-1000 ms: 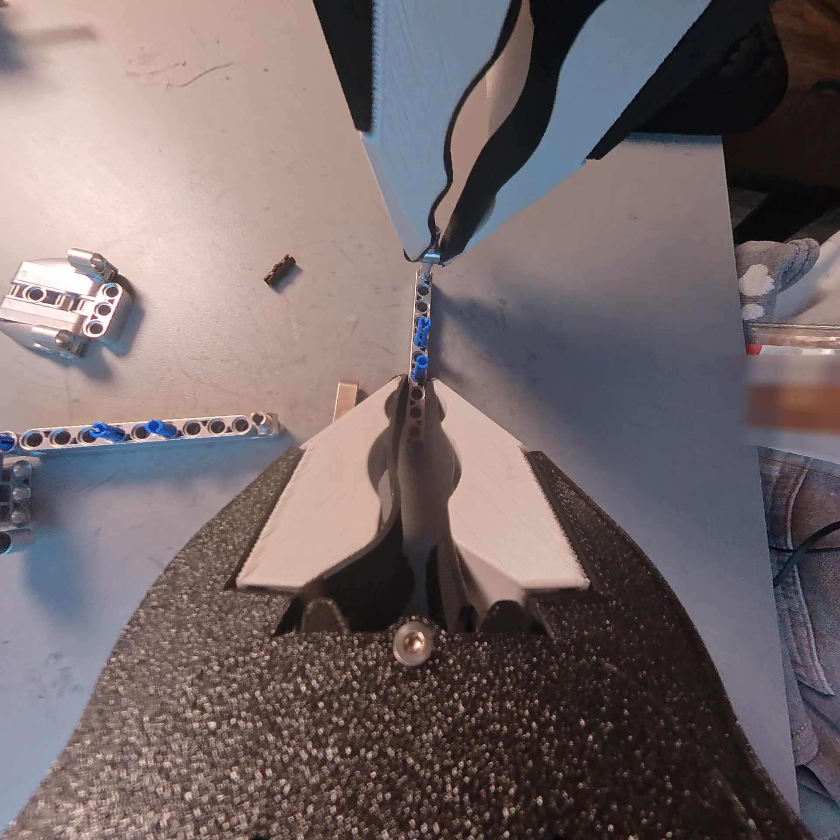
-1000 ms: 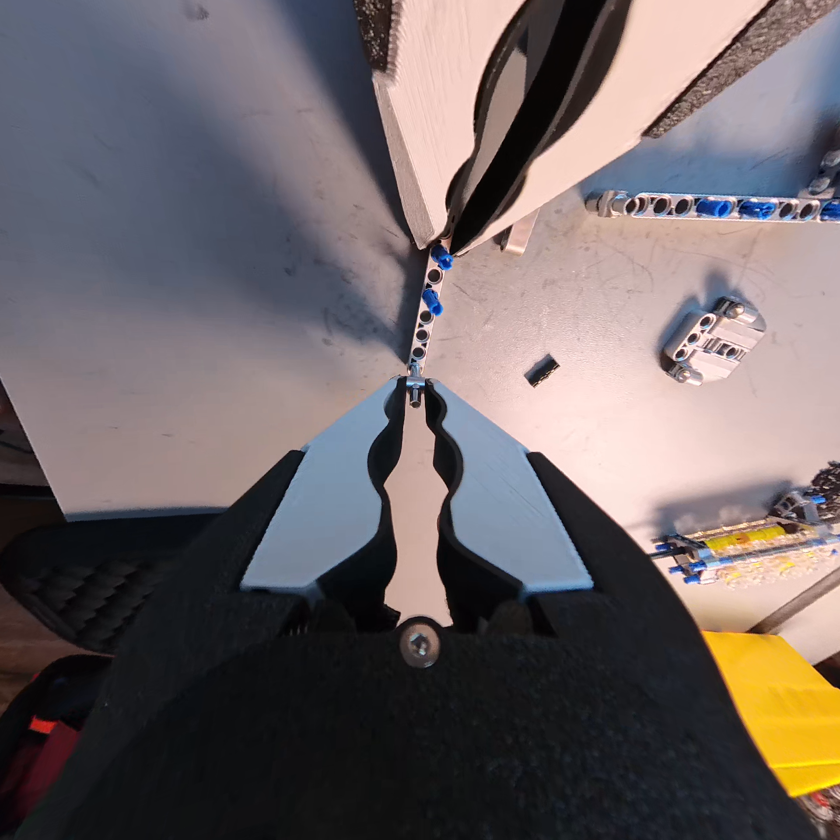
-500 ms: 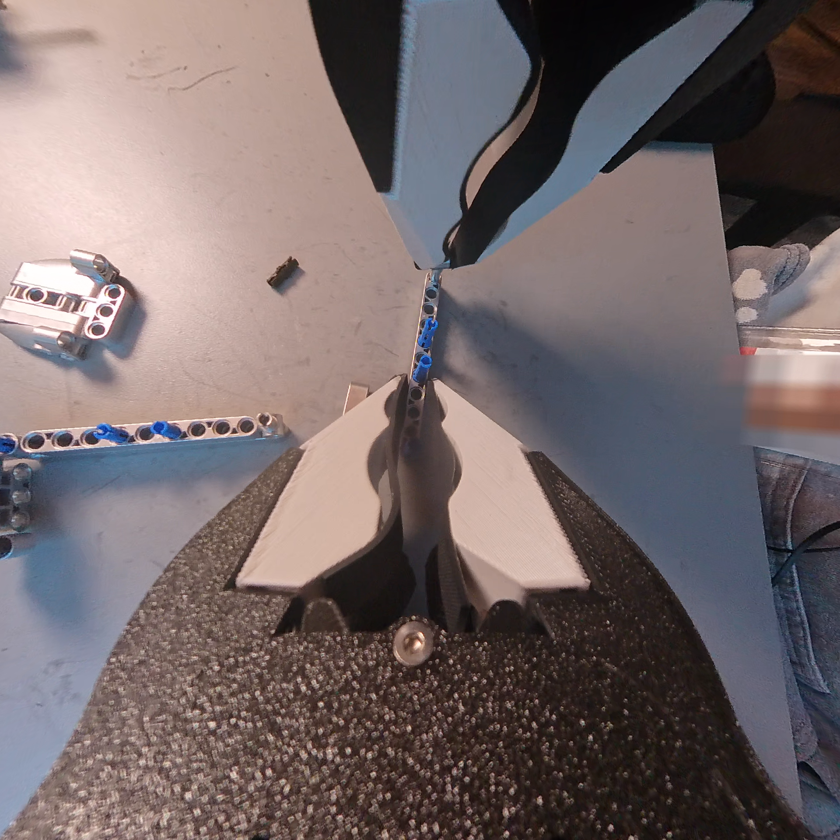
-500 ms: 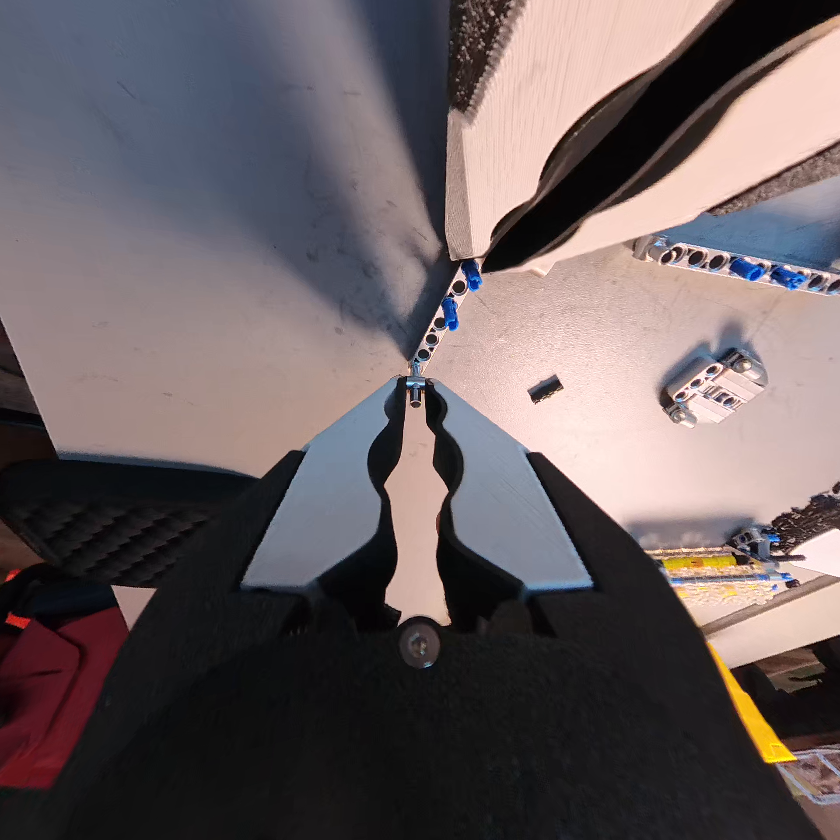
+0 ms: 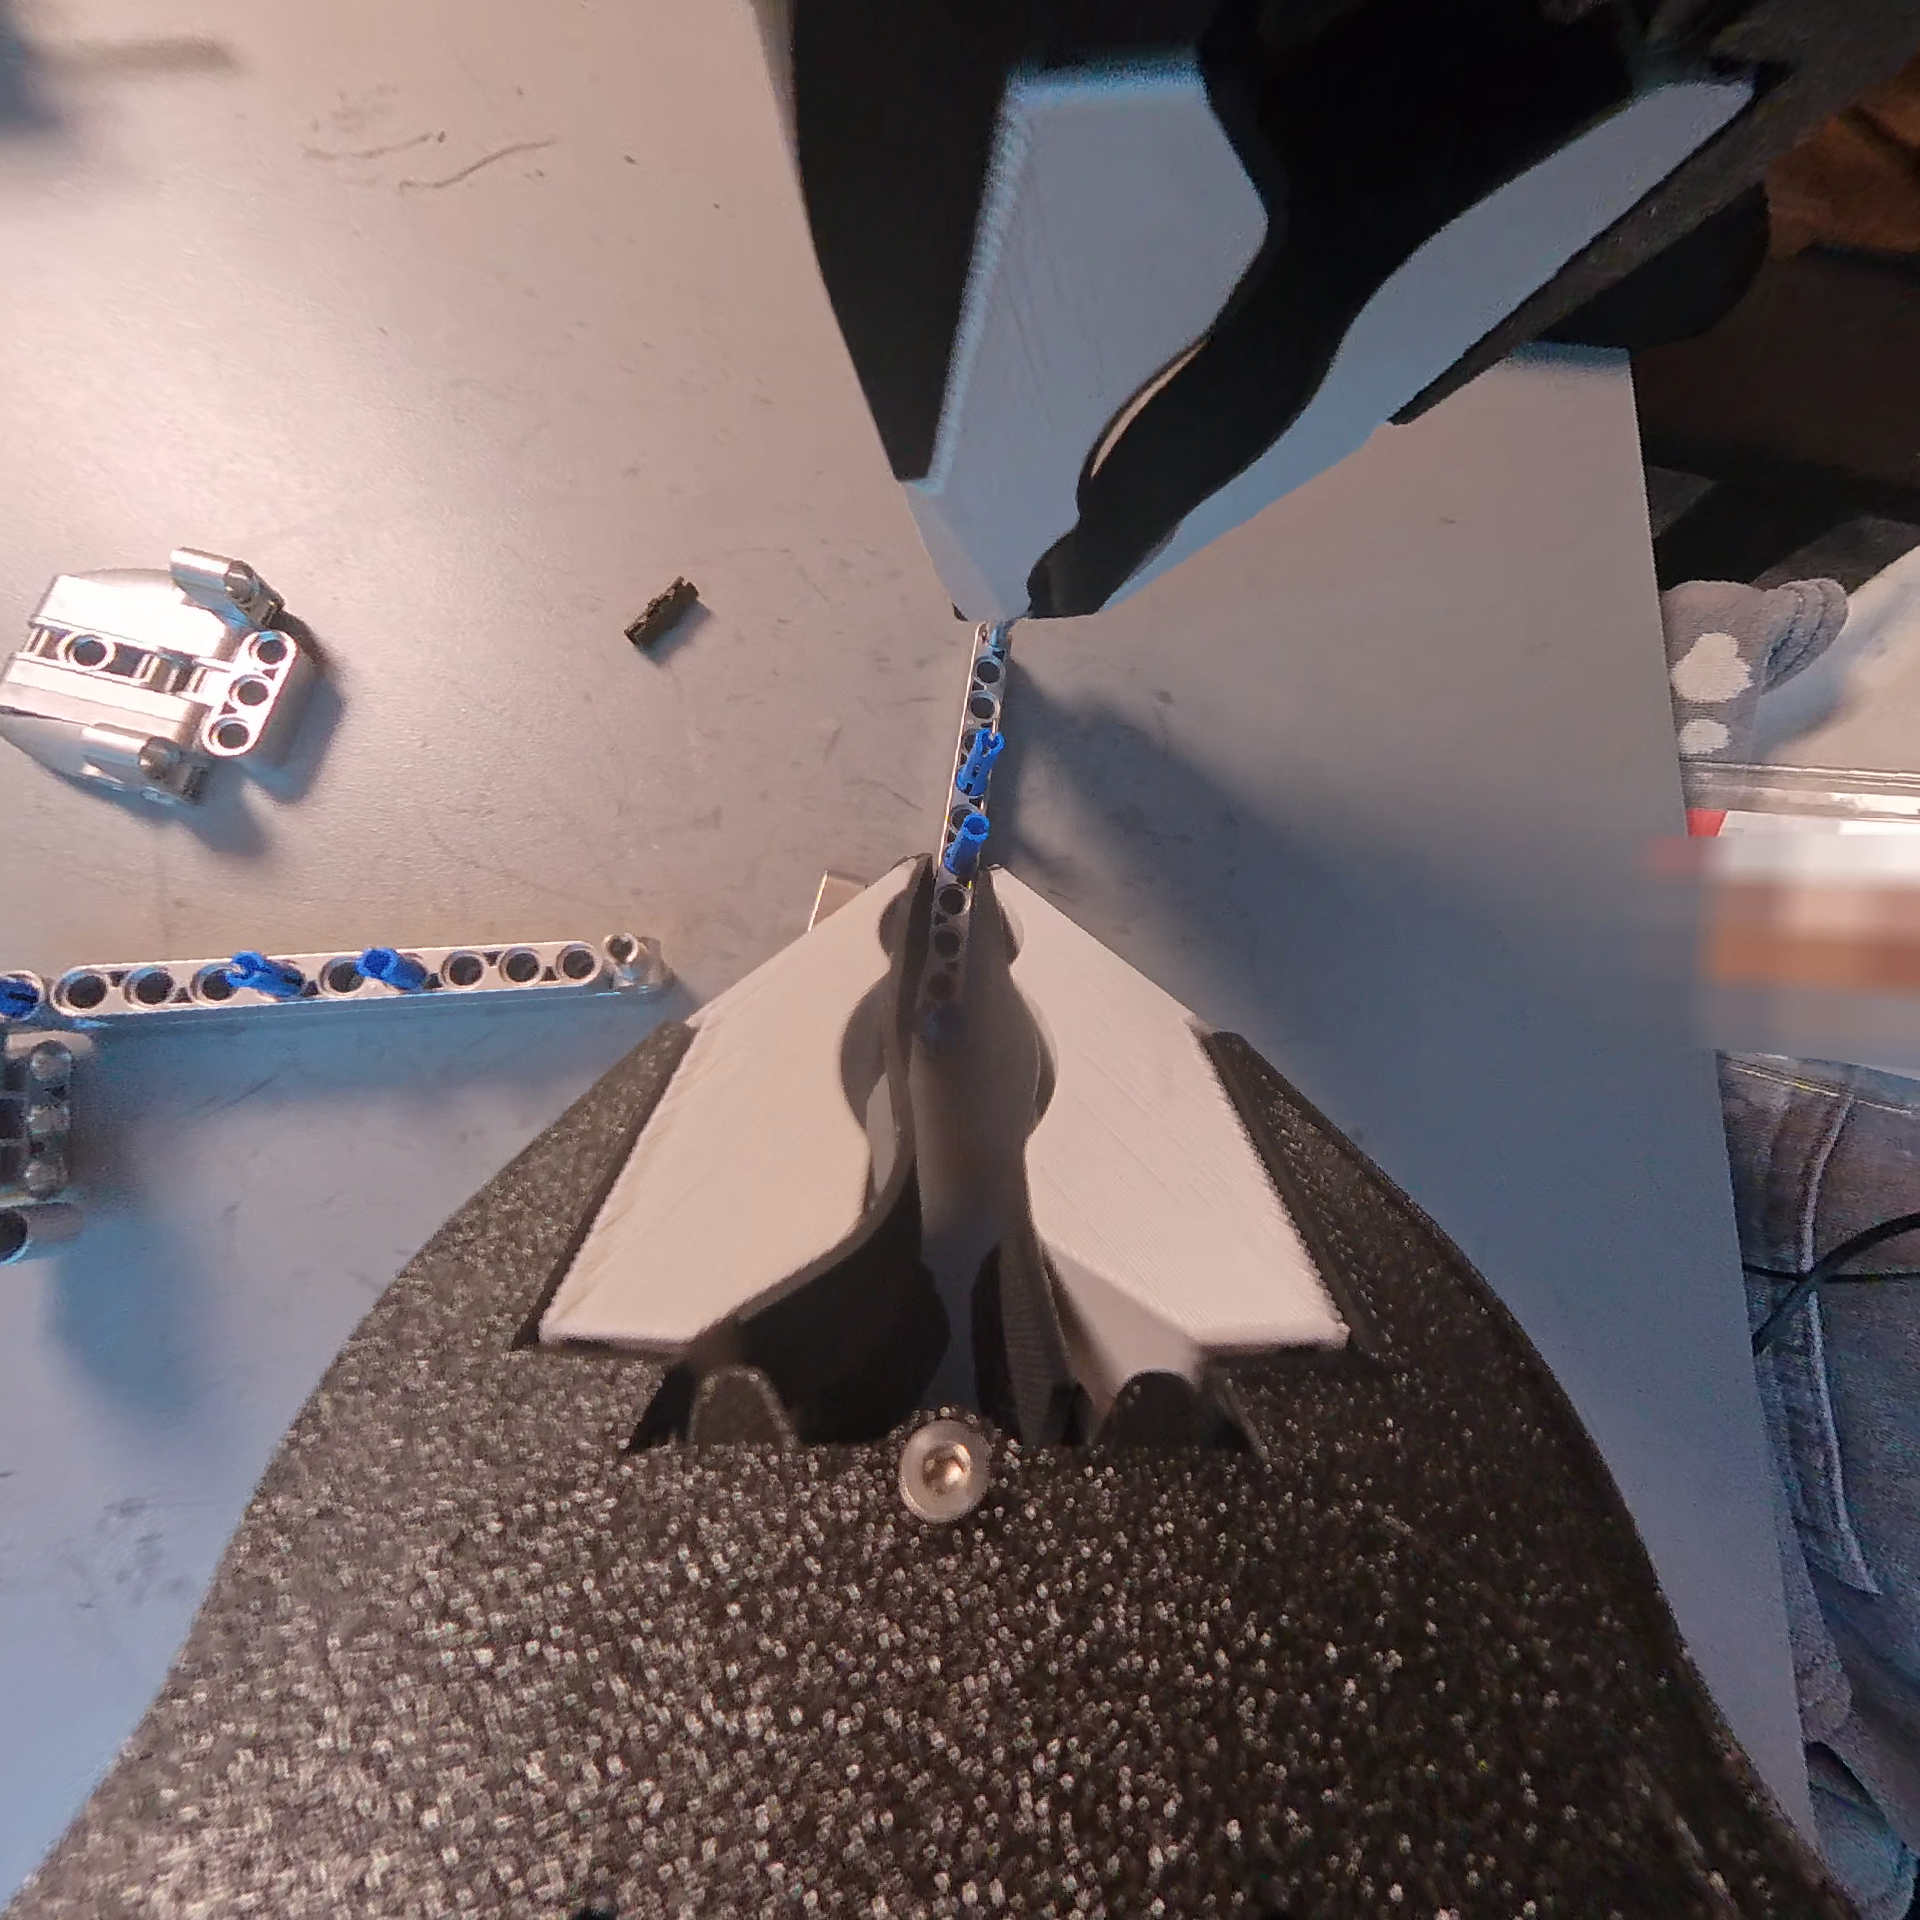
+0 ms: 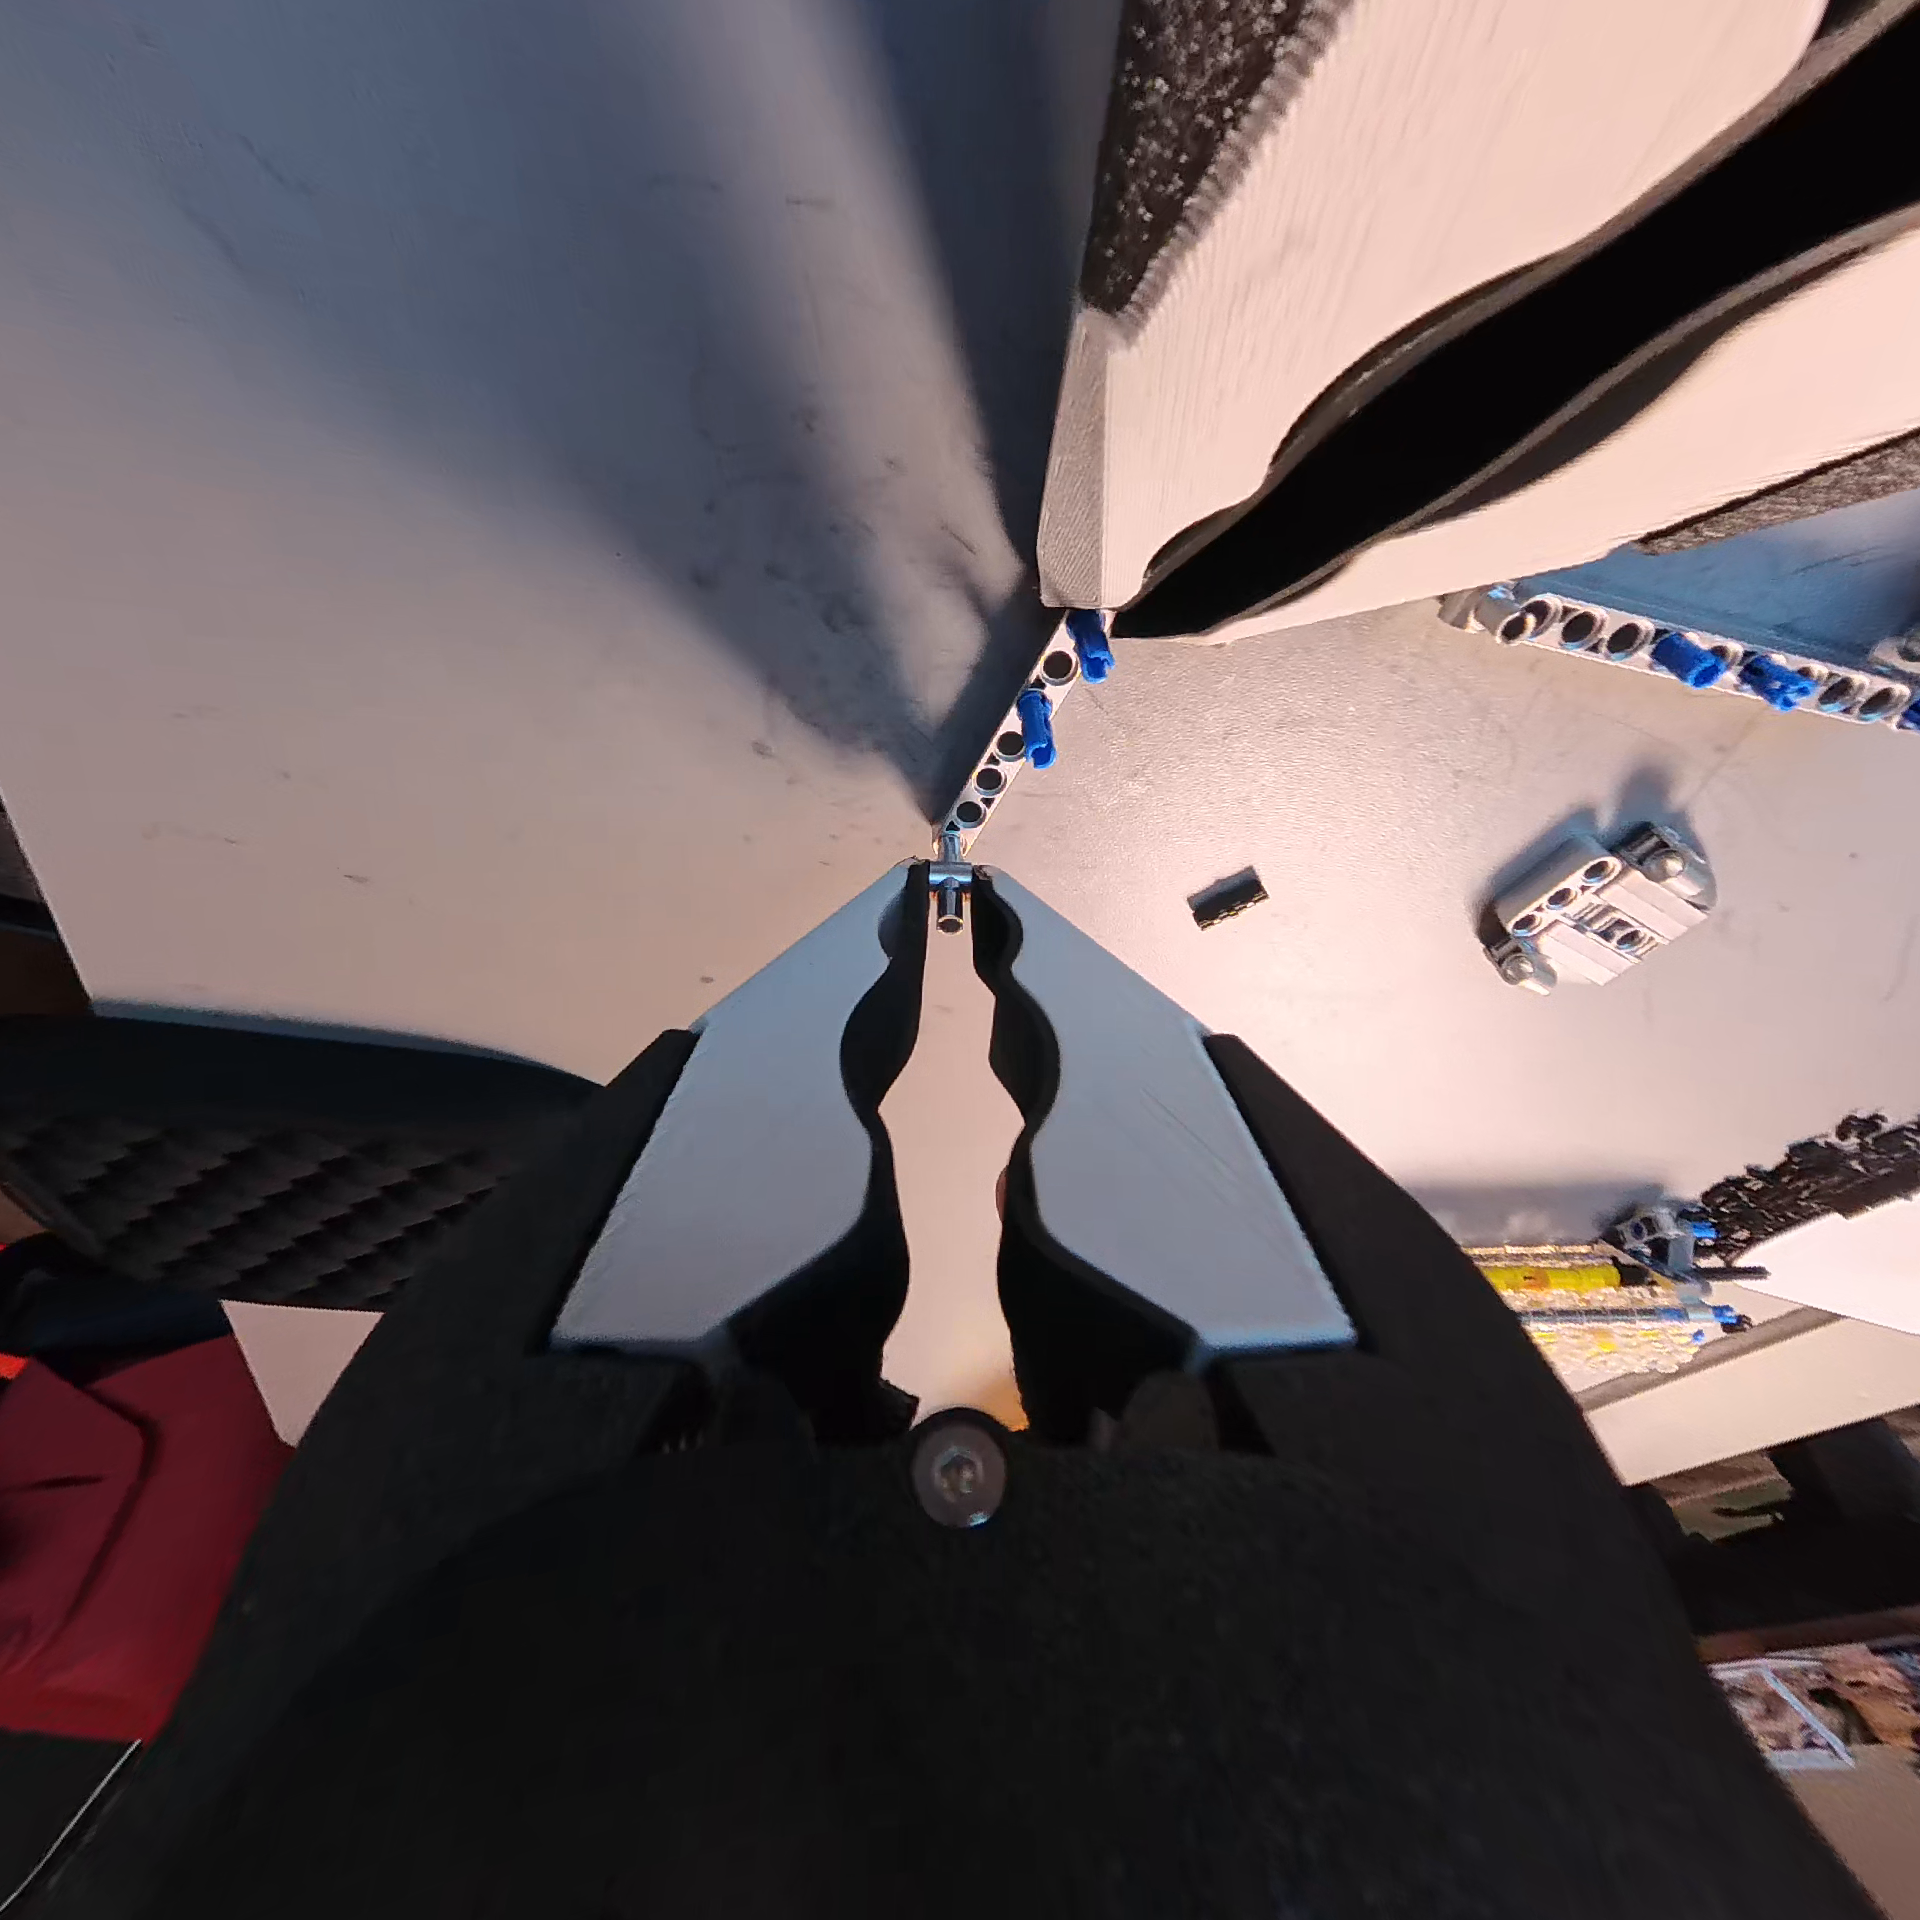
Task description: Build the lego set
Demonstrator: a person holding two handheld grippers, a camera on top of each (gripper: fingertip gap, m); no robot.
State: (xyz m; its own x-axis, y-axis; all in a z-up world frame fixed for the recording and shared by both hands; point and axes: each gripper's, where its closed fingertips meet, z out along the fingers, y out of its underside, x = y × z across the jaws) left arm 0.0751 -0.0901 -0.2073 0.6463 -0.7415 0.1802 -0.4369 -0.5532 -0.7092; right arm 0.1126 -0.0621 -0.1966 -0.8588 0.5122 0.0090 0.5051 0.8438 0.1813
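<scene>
The left tool (image 5: 954,883) is closed on a thin grey perforated beam (image 5: 977,748), its near end pinched between the pale fingers (image 5: 758,1122) and the rest running forward above the grey table (image 5: 416,364). Two blue pins (image 5: 977,764) sit in the beam's holes just past the fingertips. At the beam's far end the right tool (image 5: 1023,613) meets it tip to tip.

From the right wrist view, the right tool (image 6: 948,878) is nearly closed, clamped on a small grey axle pin (image 6: 948,891) that touches the beam's (image 6: 1013,743) end hole. Whether the pin is seated in the hole cannot be told. The left tool (image 6: 1127,613) covers the beam's other end.

The left view shows, on the table beside the tool, a second long beam with blue pins (image 5: 343,975), a grey panel piece (image 5: 145,675) and a small black part (image 5: 663,615) farther off. The right view shows these (image 6: 1704,655) (image 6: 1600,909) (image 6: 1228,896) from the opposite side, and also a yellow and blue assembly (image 6: 1590,1299) near the table edge, a black mesh chair seat (image 6: 229,1153) and a red bag (image 6: 94,1507), which the left view lacks.
</scene>
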